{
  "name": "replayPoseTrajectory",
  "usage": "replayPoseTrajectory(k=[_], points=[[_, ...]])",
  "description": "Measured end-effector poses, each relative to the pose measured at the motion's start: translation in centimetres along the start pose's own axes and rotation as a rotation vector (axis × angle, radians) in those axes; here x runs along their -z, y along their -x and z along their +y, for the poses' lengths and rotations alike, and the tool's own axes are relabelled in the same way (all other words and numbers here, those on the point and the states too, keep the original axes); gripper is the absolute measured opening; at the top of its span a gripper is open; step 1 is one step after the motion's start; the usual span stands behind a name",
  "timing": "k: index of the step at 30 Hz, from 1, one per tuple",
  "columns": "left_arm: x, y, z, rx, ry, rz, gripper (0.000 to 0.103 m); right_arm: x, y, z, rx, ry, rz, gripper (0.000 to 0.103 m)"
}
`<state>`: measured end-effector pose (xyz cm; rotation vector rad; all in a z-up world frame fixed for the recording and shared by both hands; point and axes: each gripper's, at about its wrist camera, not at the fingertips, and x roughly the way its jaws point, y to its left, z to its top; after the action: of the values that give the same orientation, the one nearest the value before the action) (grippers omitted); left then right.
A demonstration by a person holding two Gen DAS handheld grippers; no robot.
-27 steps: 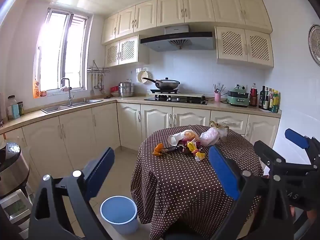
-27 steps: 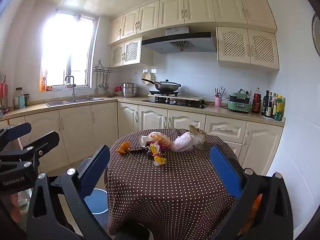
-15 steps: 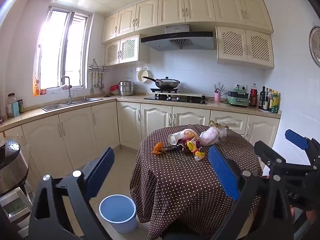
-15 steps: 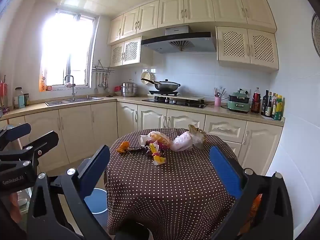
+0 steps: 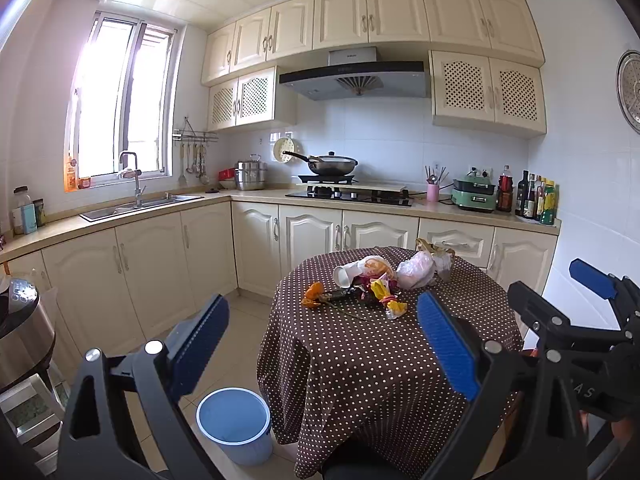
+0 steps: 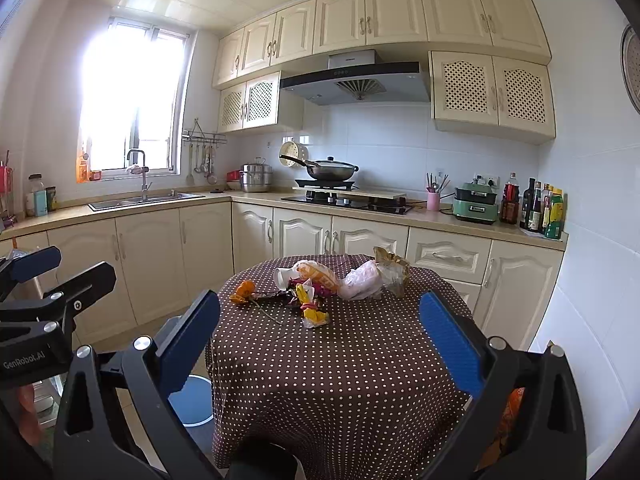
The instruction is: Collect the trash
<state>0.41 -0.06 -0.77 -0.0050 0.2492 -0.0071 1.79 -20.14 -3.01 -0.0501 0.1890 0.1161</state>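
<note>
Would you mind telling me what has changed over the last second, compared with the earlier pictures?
Very little. The left hand-held gripper has drifted slightly, so the table and blue bucket sit a touch further left in its view. The right hand-held gripper has hardly moved. Both stay open and empty; nothing was taken hold of or let go. The trash pile lies untouched on the table.

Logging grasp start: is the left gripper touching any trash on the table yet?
Apart. The left wrist view shows the left gripper open, well short of the trash pile on the table.
</note>
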Motion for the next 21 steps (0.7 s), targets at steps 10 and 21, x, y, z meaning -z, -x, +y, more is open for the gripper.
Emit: replayPoseTrajectory(k=[10, 21], points=[[0.4, -0.13, -0.39, 0.002, -0.001, 0.003, 0.094, 0.02, 0.03, -0.09, 0.005, -0.001, -0.002, 0.097], [0.24, -0.03, -0.51, 0.007, -0.003, 0.009, 0.094, -0.04, 0.23, -0.27, 0.015, -0.003, 0.001, 0.097]])
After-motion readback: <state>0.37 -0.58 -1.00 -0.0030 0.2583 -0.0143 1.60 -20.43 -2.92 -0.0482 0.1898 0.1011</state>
